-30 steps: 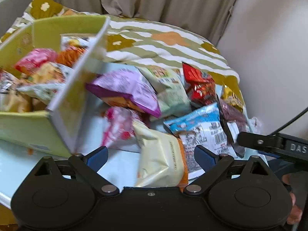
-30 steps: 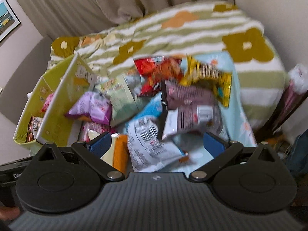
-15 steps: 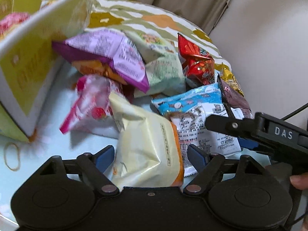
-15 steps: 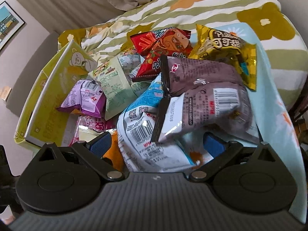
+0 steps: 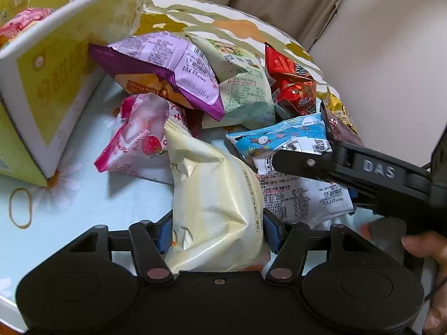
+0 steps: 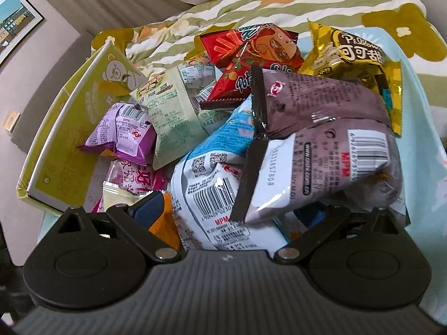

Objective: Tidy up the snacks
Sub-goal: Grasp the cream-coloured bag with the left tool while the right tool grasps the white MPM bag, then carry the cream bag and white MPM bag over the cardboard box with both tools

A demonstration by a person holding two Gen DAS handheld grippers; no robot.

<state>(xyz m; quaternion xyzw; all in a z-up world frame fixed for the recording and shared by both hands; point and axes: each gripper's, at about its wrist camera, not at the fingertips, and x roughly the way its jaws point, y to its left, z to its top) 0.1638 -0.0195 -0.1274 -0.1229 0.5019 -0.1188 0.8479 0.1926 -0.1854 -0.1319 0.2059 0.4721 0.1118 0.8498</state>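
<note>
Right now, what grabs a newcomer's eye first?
The heap of bright snack packets on the pale blue table, red packet and gold packet at the back. Nearest, the left hand-held gripper has just been closing on the cream packet; the yellow-green box stands left.

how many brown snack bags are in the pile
2, in the right wrist view: one dark brown foil bag under the gold bag, one brown-and-white bag lying just in front of it. Others may be buried.
</note>
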